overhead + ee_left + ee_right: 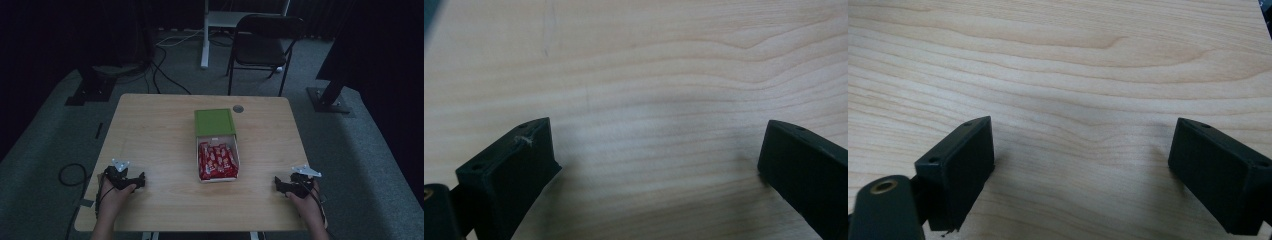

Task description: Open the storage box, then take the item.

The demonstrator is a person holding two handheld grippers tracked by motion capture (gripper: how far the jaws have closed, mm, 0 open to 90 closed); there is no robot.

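A white box point(237, 159) full of red snack packets point(217, 160) lies in the middle of the wooden table point(150, 135), with its green lid point(214, 122) slid back beyond it. My left gripper point(141, 181) rests near the table's front left, held in a hand. My right gripper point(277, 184) rests near the front right edge. In the left gripper view the jaws of the left gripper point(654, 150) stand wide apart over bare wood. In the right gripper view the right gripper point(1080, 147) is likewise open with nothing between its jaws.
A small grey round disc point(238, 108) sits at the table's far edge. Beyond the table stand a black folding chair point(265, 42), a white table leg point(205, 35), and cables point(160, 70) on the grey carpet. Black stand bases point(327, 100) flank the sides.
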